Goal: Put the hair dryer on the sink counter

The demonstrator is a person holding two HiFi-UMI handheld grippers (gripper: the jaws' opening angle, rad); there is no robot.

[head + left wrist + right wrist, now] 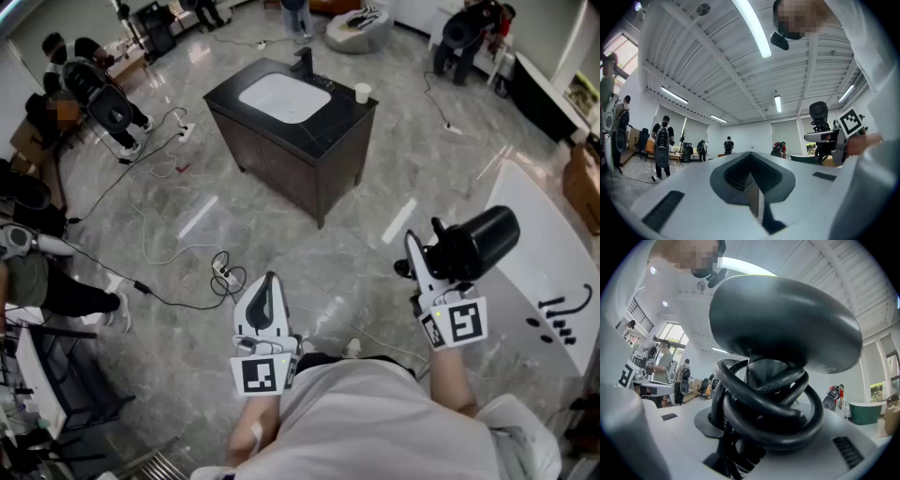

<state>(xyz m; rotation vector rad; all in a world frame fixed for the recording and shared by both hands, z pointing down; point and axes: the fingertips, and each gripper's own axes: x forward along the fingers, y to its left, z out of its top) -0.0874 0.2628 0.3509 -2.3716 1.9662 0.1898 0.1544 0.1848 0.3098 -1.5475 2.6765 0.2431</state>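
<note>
1. Nearest the lens: white shirt (pixel 394 422) of the person, with both tools held out in front.
2. Pinched in the right gripper (pixel 424 246): the black hair dryer (pixel 480 236), caught at its handle, where the coiled cord (pixel 773 404) bunches between the jaws. Barrel up and off to the right, over the edge of a white table (pixel 548 281).
3. On the other side, the left gripper (pixel 270 281): jaws pressed together, nothing between them, pointing out over the floor (pixel 309 253).
4. Far across that floor, well apart from both tools: the sink counter (pixel 342 127). Dark top, white basin (pixel 281 97), faucet (pixel 303 64) at the back, 1 small cup (pixel 362 92) near the far right corner.
5. Step in hand, by judgement: the carry. Dryer held aloft, not yet brought to the counter, so roughly the middle of the job.
6. Next move: walking the dryer over with the grip kept firm, since the loose cord loops could slip or snag.
7. After that: lowering it onto a bare dark patch beside the basin, clear of cup and faucet, and spreading the jaws only once the dryer rests flat.
</note>
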